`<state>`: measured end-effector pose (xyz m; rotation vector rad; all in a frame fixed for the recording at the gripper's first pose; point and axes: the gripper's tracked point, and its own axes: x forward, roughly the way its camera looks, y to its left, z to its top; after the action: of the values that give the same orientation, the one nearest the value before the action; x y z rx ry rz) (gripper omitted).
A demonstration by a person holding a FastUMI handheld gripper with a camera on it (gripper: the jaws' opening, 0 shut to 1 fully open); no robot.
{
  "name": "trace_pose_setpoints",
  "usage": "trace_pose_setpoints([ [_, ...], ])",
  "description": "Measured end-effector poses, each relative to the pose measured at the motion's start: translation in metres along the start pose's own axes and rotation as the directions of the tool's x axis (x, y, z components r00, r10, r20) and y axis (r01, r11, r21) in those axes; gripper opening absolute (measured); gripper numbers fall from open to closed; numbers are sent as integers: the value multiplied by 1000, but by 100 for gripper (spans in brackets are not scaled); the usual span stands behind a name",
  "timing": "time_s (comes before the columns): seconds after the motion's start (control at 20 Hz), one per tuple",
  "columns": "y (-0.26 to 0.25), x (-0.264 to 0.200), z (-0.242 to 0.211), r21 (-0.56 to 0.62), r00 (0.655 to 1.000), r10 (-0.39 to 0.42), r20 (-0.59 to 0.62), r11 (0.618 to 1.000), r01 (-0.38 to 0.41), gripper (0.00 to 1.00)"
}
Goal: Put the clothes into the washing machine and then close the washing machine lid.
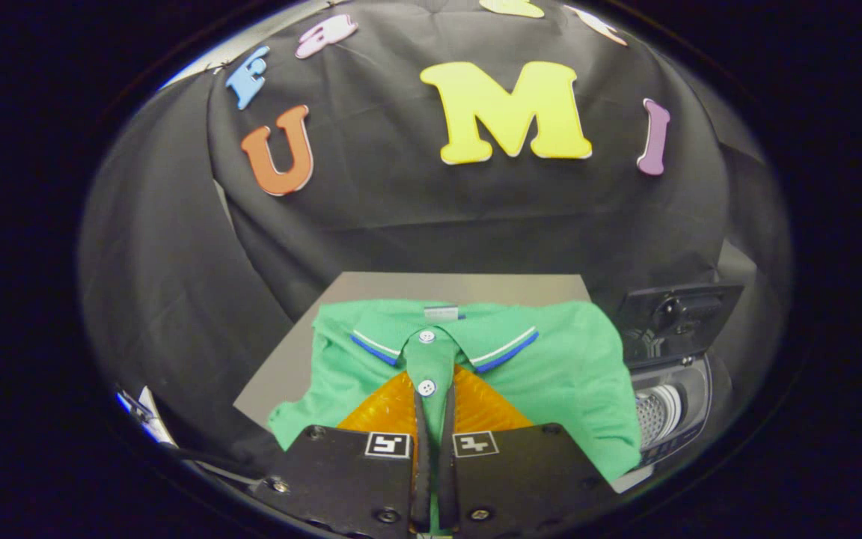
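A green polo shirt with a white-and-blue striped collar lies folded on the grey table. My gripper is low over the front of the shirt, and its two fingers are pressed together on the button placket, pinching a strip of green cloth just below the second button. To the right of the shirt stands a small top-loading washing machine. Its dark lid is raised upright and the perforated drum shows through the opening.
Black cloth walls close in behind the table and on both sides. The washing machine sits right at the table's right edge, touching the shirt's sleeve side. A strip of bare grey table runs behind and left of the shirt.
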<state>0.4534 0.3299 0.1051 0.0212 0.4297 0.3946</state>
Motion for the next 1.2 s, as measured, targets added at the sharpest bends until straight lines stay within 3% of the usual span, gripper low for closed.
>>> trace_pose_setpoints([
  [0.35, -11, -106, 32, 9, 987, 68, 143, 998, -70, 8],
  [0.6, -47, -179, 58, 18, 971, 33, 237, 999, -38, 8],
  [0.95, -146, -251, 95, 35, 941, -56, 333, 998, 47, 8],
  [1.2, -235, -259, 116, 47, 925, -107, 363, 994, 96, 8],
])
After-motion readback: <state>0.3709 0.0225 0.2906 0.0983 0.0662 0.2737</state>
